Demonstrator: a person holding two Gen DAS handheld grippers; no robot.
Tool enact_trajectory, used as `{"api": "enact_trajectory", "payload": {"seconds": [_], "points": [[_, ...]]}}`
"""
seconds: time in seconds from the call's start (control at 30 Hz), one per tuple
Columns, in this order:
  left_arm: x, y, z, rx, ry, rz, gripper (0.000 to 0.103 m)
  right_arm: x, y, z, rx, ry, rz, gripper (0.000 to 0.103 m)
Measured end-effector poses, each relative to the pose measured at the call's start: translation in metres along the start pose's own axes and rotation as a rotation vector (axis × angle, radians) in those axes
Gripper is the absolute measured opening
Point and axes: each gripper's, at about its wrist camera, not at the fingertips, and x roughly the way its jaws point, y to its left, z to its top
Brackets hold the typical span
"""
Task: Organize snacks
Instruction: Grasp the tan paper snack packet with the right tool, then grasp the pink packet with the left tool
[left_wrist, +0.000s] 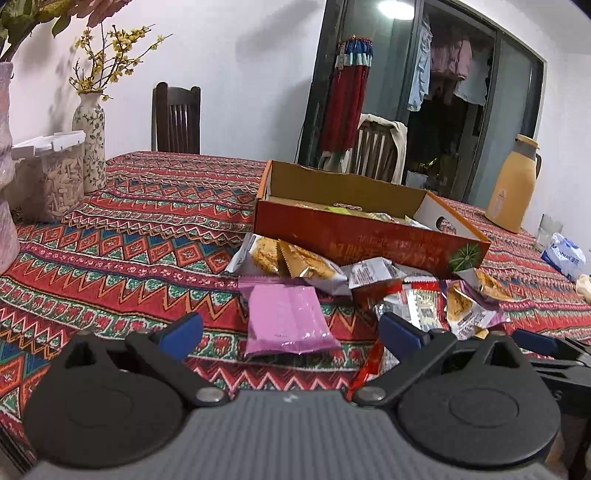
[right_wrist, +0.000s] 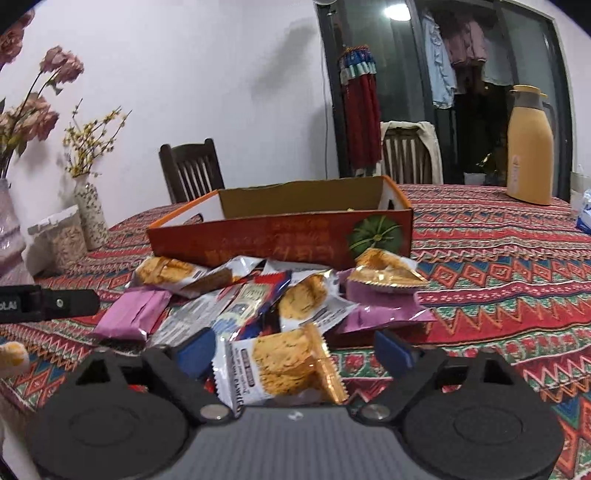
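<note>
The biscuit packet (right_wrist: 284, 363) I am after lies at the near edge of the snack pile (right_wrist: 258, 295), on the near side of the orange box (right_wrist: 280, 236), and it sits between the blue pads of my right gripper (right_wrist: 293, 352), whose jaws stand wide; the left pad looks just beside the wrapper's edge and the right pad stands clear of it, so I hold nothing yet. To do this well I judge I should bring the pads down level on the packet's two sides and close on the firm biscuit, not on the crinkled foil seam, which would slip. Then lift clear of the neighbouring wrappers before carrying it over the box's front wall. My left gripper (left_wrist: 291, 330) is also wide and empty, with the pink packet (left_wrist: 286, 321) lying between its pads, on the left and near side of the same box; I would take that by its long edges. Beyond the box, on the patterned tablecloth (right_wrist: 498, 266), a yellow flask (right_wrist: 530, 147) stands well apart at the far right.
</note>
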Motion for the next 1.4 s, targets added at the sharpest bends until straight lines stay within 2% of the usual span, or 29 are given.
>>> {"api": "enact_trajectory", "payload": {"seconds": [0.03, 0.13, 0.2, 0.27, 0.33, 0.37, 0.63, 0.97, 1.23, 1.27, 1.4], "points": [[0.000, 0.000, -0.001, 0.001, 0.002, 0.001, 0.103, 0.004, 0.001, -0.001, -0.008, 0.010, 0.000, 0.087], [-0.002, -0.001, -0.003, 0.008, 0.008, 0.002, 0.103, 0.014, 0.003, -0.005, -0.006, 0.038, 0.020, 0.072], [-0.002, -0.002, -0.003, 0.013, 0.008, 0.004, 0.103, 0.015, 0.003, -0.007, -0.003, 0.043, 0.033, 0.065], [-0.002, -0.002, -0.003, 0.015, 0.010, 0.006, 0.103, 0.015, 0.001, -0.008, 0.000, 0.048, 0.048, 0.049], [-0.002, -0.003, -0.003, 0.014, 0.010, 0.010, 0.103, 0.014, -0.001, -0.009, 0.004, 0.056, 0.066, 0.043], [-0.002, -0.003, -0.003, 0.013, 0.011, 0.012, 0.103, 0.013, 0.000, -0.010, -0.003, 0.056, 0.065, 0.029], [0.008, 0.000, 0.001, 0.016, 0.026, 0.048, 0.103, -0.005, -0.004, -0.007, -0.006, -0.025, 0.076, 0.025], [0.046, -0.007, 0.017, 0.053, 0.103, 0.093, 0.103, -0.012, -0.036, 0.004, 0.030, -0.092, -0.070, 0.025], [0.082, -0.017, 0.021, 0.051, 0.175, 0.139, 0.103, -0.001, -0.051, 0.018, -0.001, -0.143, -0.140, 0.025], [0.086, -0.018, 0.022, 0.047, 0.182, 0.146, 0.101, 0.002, -0.052, 0.019, -0.005, -0.146, -0.144, 0.025], [0.098, -0.018, 0.021, 0.037, 0.215, 0.161, 0.081, 0.014, -0.054, 0.021, -0.002, -0.136, -0.140, 0.025]]}}
